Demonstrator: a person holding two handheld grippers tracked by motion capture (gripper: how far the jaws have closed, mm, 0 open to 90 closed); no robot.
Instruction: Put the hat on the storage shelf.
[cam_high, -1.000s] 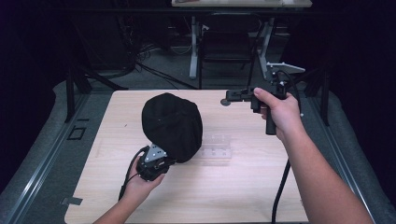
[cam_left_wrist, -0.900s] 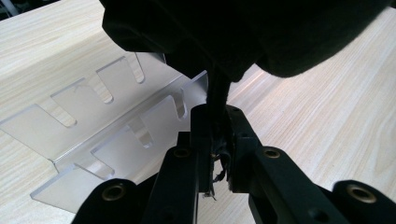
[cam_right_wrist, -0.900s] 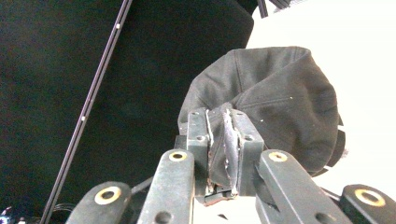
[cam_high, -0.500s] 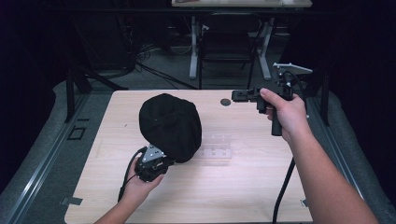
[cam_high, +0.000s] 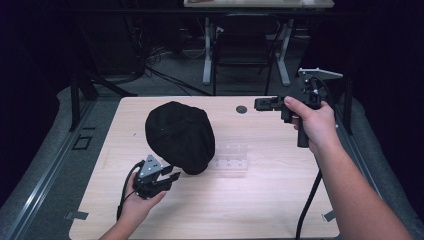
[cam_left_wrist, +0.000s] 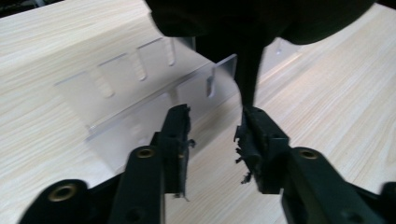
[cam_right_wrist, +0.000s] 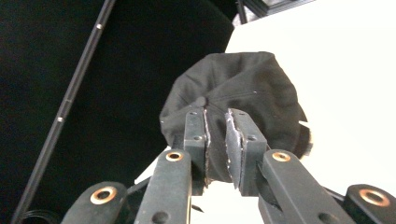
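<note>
My left tool (cam_high: 170, 178) just opened wide below the black cap (cam_high: 180, 135) mid-frame, right tool (cam_high: 260, 104) narrow, empty, upper right.

Clear plastic holder (cam_high: 229, 159) partly hidden under black cap (cam_high: 180, 136)

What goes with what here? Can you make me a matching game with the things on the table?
Things:
1. cap
2. clear rack
3. left gripper
4. right gripper

States:
A. held up over the table's far edge
B. see-through, lying flat on the table
C. black, sitting on the rack
D. open, just in front of the cap

Pairs: 1-C, 2-B, 3-D, 4-A
</note>
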